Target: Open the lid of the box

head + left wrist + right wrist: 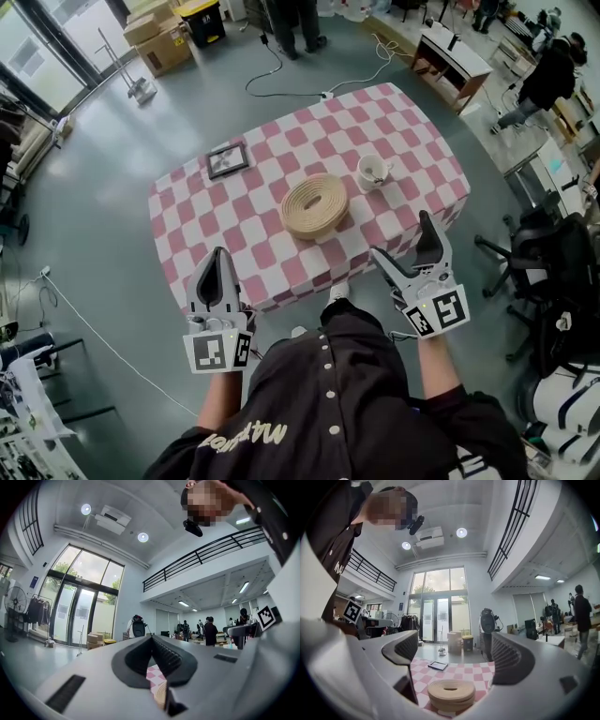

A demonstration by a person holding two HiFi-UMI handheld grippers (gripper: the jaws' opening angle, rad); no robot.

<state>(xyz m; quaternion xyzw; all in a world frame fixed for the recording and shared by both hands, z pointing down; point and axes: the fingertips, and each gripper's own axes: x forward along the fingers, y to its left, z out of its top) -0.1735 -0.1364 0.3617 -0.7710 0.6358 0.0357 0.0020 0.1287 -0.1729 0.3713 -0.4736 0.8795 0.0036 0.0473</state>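
A round woven box, lid on, sits mid-table on a checked cloth, with a cup and a frame nearby. Both grippers hover short of the table's near edge. The left gripper has its jaws together, and they hide all but a sliver of the box in its own view. The right gripper is spread wide and empty; its body cuts off the box's base.

Cup, picture frame, checkered table
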